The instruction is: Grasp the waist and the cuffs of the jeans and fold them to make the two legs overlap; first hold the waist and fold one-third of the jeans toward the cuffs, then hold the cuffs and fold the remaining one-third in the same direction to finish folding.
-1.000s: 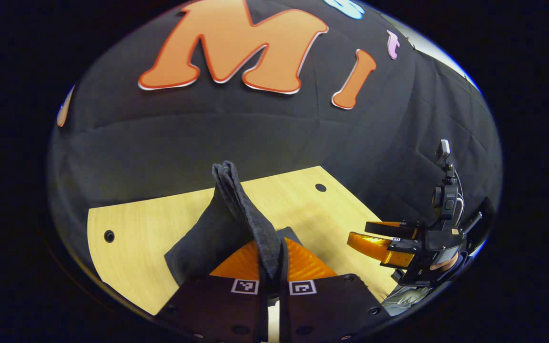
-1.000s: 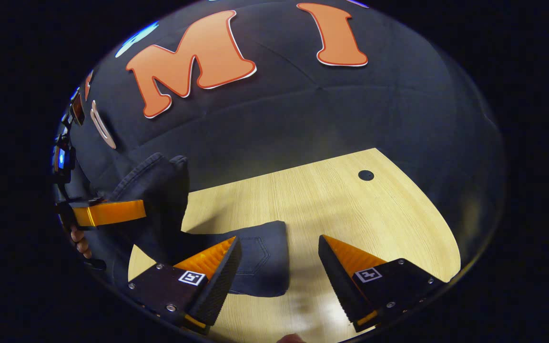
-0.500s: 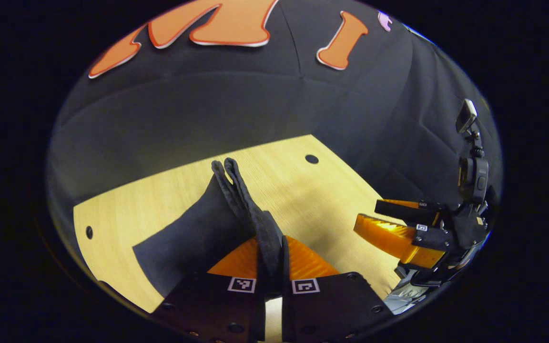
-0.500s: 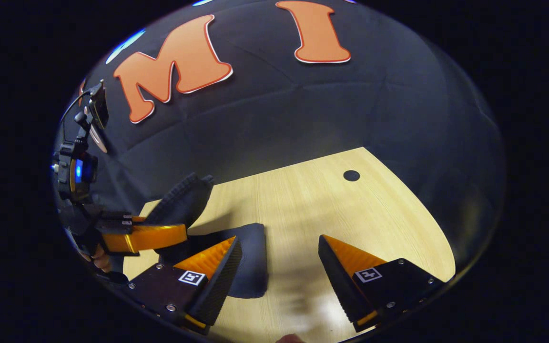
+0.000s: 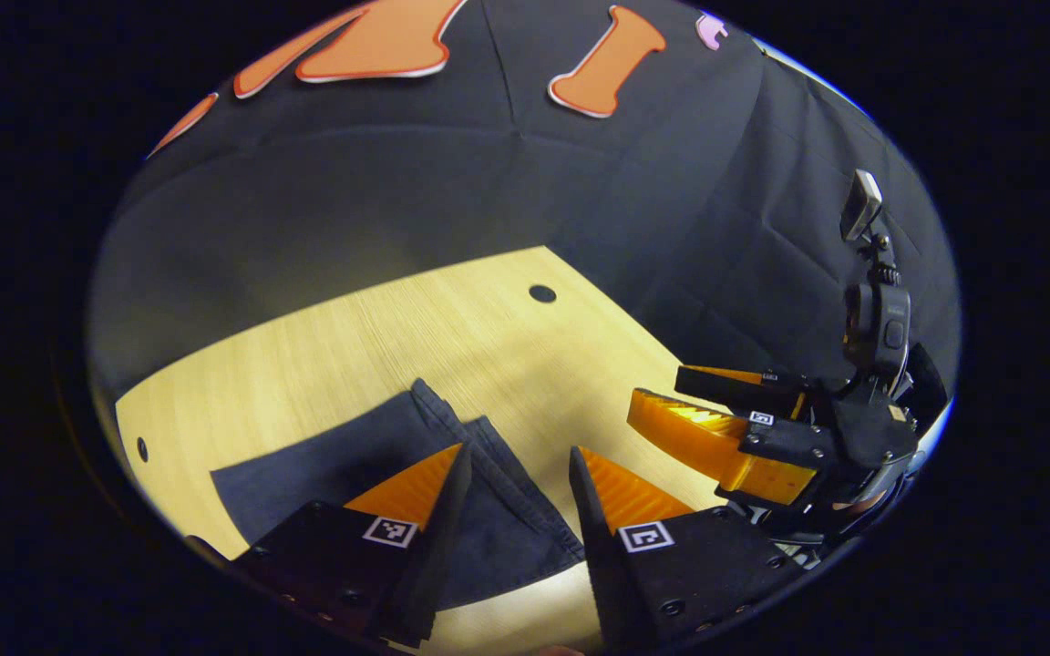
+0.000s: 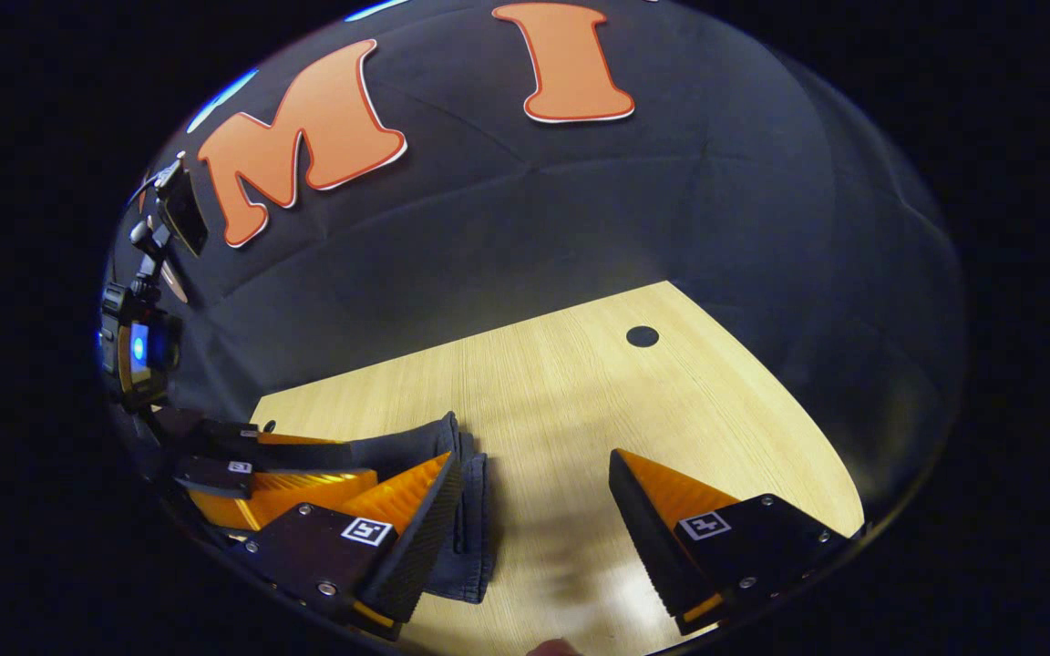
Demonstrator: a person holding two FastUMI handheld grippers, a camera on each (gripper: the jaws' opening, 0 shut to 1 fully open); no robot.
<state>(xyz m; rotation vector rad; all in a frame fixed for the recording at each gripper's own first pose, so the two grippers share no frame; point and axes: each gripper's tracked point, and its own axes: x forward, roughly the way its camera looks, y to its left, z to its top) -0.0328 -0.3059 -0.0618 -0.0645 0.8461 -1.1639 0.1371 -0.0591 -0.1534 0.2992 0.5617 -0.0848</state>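
I find no readable words, brands or numbers here. The only printed signs are small black-and-white square code markers: one on each finger of my left tool (image 5: 514,465), one on each finger of my right tool (image 6: 534,474), and one on each tool seen from the other's camera, at about 3 and 9 o'clock. Their patterns carry no legible text.

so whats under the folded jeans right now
The folded jeans lie flat on the wooden table, whose bare top shows around them. Stacked denim edges show at the side, but whatever lies beneath the bundle is covered. The left tongs stand open over it.
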